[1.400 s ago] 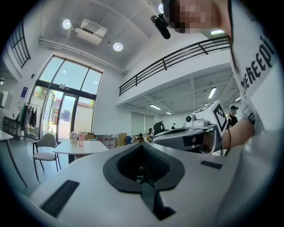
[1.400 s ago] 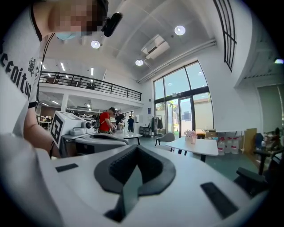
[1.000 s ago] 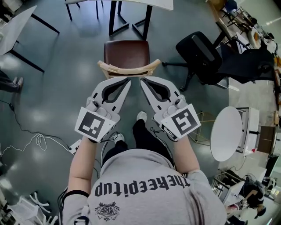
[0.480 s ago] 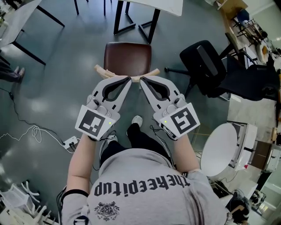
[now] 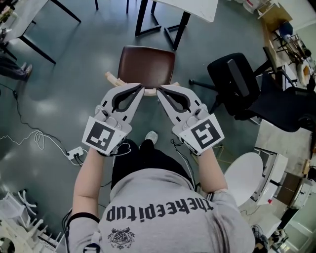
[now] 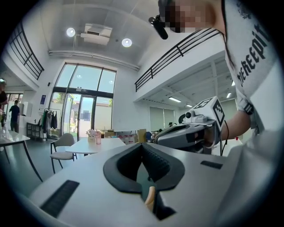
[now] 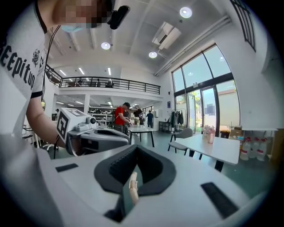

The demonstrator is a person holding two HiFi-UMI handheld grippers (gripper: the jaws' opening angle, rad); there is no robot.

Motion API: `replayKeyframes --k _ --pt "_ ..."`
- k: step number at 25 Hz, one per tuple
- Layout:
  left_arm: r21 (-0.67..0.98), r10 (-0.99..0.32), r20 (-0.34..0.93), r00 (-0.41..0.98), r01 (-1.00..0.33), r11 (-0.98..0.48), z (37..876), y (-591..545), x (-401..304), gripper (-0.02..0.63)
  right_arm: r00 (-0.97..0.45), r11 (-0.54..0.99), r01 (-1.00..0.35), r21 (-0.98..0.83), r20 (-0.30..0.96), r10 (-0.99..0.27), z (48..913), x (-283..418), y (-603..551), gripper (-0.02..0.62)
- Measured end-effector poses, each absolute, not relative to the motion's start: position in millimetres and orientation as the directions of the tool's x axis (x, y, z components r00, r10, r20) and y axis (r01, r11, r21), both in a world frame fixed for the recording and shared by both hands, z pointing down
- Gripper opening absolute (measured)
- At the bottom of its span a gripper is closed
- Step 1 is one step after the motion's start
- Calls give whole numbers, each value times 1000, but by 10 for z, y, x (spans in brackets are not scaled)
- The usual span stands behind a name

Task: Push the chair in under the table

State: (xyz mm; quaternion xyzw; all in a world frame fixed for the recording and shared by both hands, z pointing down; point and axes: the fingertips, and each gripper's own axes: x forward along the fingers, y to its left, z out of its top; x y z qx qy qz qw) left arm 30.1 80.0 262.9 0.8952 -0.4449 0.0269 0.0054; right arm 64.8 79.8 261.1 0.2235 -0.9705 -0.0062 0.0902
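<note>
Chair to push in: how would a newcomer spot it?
Find the white table at the head view's top edge. Just below stands the chair. Its brown seat and pale wooden backrest set it apart from the black office chair at right.

Bright, open office hall: white tables (image 5: 195, 5), tall glass windows (image 6: 84, 102), a railed mezzanine (image 7: 111, 82), ceiling spotlights (image 6: 127, 42), a black office chair (image 5: 234, 81) on grey floor (image 5: 74, 74).

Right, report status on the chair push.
Left gripper shut, right gripper shut, tips at the backrest. The chair not yet under the table. Black office chair stands apart, right; no blocker seen.
</note>
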Motion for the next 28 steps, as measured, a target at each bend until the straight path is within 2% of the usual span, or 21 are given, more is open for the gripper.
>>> replayKeyframes --k 12,15,28 --pt "-183 -777 226 587 -758 -626 3102 607 168 23 -877 915 -399 63 266 -400 3034 666 576 15" --pt "-213 -755 275 595 -728 -651 3268 582 158 83 -870 921 -382 77 305 -387 3191 654 527 57" --pt "-282 -621 511 594 -567 -774 4090 454 49 154 -825 954 -274 121 480 -297 3843 466 427 114"
